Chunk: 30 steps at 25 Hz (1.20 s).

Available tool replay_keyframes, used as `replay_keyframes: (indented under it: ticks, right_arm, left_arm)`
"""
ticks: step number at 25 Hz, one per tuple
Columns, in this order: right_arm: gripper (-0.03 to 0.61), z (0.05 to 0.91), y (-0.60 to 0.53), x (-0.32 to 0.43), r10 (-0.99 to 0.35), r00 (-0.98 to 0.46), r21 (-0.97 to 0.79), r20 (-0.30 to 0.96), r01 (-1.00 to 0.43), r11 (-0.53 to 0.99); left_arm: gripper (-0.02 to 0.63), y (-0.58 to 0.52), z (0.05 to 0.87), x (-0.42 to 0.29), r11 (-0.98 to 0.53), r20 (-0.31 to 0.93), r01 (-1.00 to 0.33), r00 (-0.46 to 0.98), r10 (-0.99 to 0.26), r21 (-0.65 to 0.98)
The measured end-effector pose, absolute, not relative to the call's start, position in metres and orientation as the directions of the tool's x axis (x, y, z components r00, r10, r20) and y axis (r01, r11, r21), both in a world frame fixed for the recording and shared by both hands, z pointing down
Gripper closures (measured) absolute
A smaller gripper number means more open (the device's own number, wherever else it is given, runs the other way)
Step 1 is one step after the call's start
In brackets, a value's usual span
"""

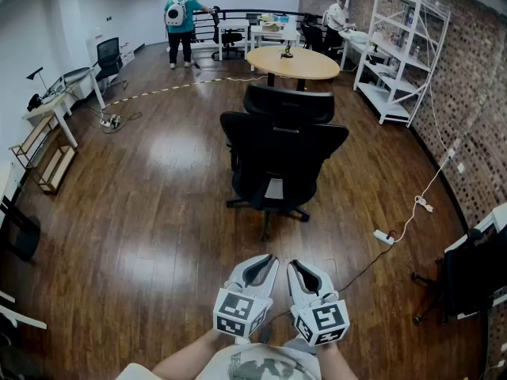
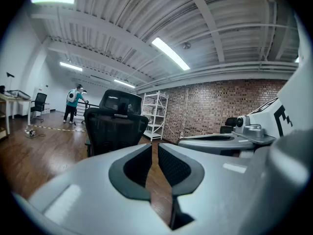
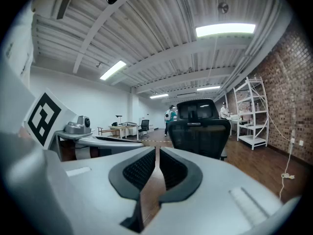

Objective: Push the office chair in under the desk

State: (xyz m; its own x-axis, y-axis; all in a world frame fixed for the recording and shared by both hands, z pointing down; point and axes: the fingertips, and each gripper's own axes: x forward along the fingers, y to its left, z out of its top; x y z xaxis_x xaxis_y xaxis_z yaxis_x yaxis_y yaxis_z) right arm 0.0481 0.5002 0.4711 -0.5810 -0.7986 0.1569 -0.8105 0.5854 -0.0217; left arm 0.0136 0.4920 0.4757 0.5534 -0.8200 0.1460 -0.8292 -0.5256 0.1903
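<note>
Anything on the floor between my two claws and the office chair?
No: in the head view only bare wooden floor separates the left claw and right claw from the office chair. A black cable trails off to the right.

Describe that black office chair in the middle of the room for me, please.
The office chair is all black, with a tall mesh-looking backrest, a separate headrest on top and a star-shaped base. It stands upright on the wooden floor, back towards the camera, short of the round table. Only the floor touches it.
</note>
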Motion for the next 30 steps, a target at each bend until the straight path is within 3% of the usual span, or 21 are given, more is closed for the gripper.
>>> replay_keyframes:
  ticks: [16,30]
  right_arm:
    - [0.557,0.452,0.463,0.030,-0.820,-0.557,0.040,0.134,-0.823,0.566]
    - [0.554,0.441,0.325,0.050,-0.797,-0.595,0.054,0.105,-0.796,0.602]
  left_arm:
    - [0.560,0.457,0.462,-0.012,-0.563,0.120,-0.799,0.593,-0.796,0.213]
    - [0.560,0.321,0.452,-0.008,-0.516,0.131,-0.843,0.535,-0.835,0.156]
